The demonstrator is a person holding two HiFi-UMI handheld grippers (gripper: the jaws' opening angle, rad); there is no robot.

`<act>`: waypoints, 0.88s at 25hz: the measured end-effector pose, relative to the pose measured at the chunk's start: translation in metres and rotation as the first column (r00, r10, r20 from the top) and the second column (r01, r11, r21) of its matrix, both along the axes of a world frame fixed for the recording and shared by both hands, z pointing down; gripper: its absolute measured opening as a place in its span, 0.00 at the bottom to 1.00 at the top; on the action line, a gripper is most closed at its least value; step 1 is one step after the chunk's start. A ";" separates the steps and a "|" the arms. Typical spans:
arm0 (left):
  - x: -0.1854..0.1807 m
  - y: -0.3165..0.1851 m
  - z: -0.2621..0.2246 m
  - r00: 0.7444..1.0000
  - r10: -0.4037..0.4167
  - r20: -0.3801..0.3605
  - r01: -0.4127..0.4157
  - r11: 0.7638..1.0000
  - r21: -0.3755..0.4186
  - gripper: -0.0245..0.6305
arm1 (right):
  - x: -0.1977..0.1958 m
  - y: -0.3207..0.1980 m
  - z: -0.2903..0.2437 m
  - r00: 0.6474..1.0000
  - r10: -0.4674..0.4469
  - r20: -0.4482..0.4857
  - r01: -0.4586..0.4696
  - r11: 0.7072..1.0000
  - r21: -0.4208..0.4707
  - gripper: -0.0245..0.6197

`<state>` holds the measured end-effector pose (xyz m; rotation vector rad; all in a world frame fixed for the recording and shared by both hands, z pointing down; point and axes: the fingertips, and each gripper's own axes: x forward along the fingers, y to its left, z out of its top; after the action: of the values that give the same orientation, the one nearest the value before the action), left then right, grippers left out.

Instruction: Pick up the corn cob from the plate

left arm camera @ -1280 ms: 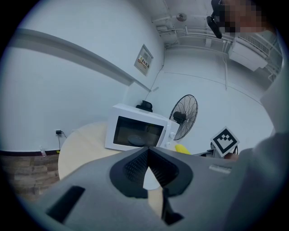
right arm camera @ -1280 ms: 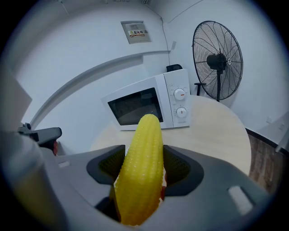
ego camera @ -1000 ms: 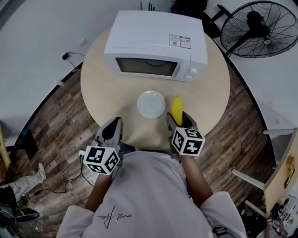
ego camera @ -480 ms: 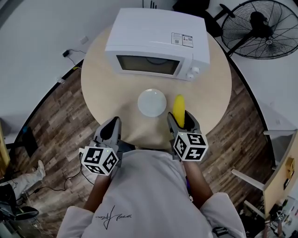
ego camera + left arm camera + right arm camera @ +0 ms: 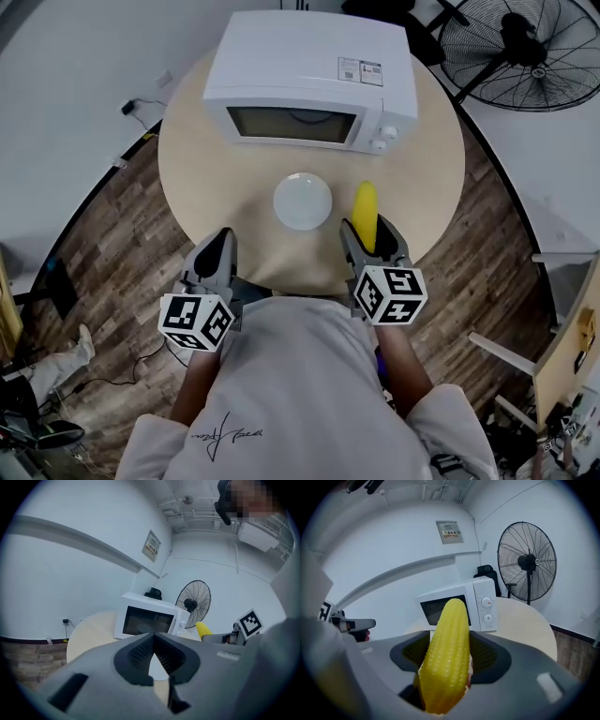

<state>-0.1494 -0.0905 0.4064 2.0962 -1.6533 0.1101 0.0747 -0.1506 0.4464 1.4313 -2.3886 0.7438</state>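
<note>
right gripper (image 5: 369, 236): clamped on corn cob (image 5: 364, 212), which sticks out forward past the jaws
corn cob: off the plate (image 5: 302, 201), just to its right
left gripper (image 5: 218, 247): jaws closed, holding nothing, at table (image 5: 211, 178) edge
plate: in front of microwave (image 5: 305, 80)

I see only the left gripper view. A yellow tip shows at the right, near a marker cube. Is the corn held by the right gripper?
Observer: Yes. The right gripper is shut on the corn, its tip pointing to the microwave.
Operator: Is anything on the plate?
Observer: No. In the head view the plate is bare; the corn is to its right, off it.
Operator: Where is my left gripper?
Observer: At the near edge of the table, left of the plate, apart from it.
</note>
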 end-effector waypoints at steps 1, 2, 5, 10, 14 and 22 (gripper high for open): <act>0.000 -0.001 -0.001 1.000 -0.001 0.002 0.001 1.000 0.003 0.04 | -0.001 -0.001 -0.002 1.000 -0.005 0.003 0.005 1.000 0.003 0.47; 0.000 -0.001 -0.003 1.000 -0.001 0.002 0.001 1.000 0.006 0.04 | -0.002 -0.001 -0.004 1.000 -0.012 0.007 0.012 1.000 0.004 0.47; 0.000 -0.003 -0.013 1.000 0.003 -0.007 -0.003 1.000 0.014 0.04 | -0.008 -0.001 -0.013 0.999 -0.034 0.010 0.034 0.999 0.010 0.47; 0.009 -0.006 -0.018 1.000 0.017 -0.020 -0.017 0.999 0.035 0.04 | -0.011 -0.001 -0.014 0.997 -0.077 0.028 0.077 0.997 0.025 0.47; 0.008 -0.004 -0.018 1.000 0.019 -0.021 -0.019 0.999 0.029 0.04 | -0.018 -0.001 -0.021 0.991 -0.122 0.050 0.120 0.992 0.039 0.47; 0.002 -0.001 -0.017 1.000 0.016 -0.021 -0.016 1.000 0.023 0.04 | -0.025 0.000 -0.029 0.983 -0.170 0.075 0.167 0.985 0.048 0.47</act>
<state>-0.1470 -0.0916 0.3899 2.1202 -1.6329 0.0739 0.0494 -0.1504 0.4179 1.2160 -2.5599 0.7243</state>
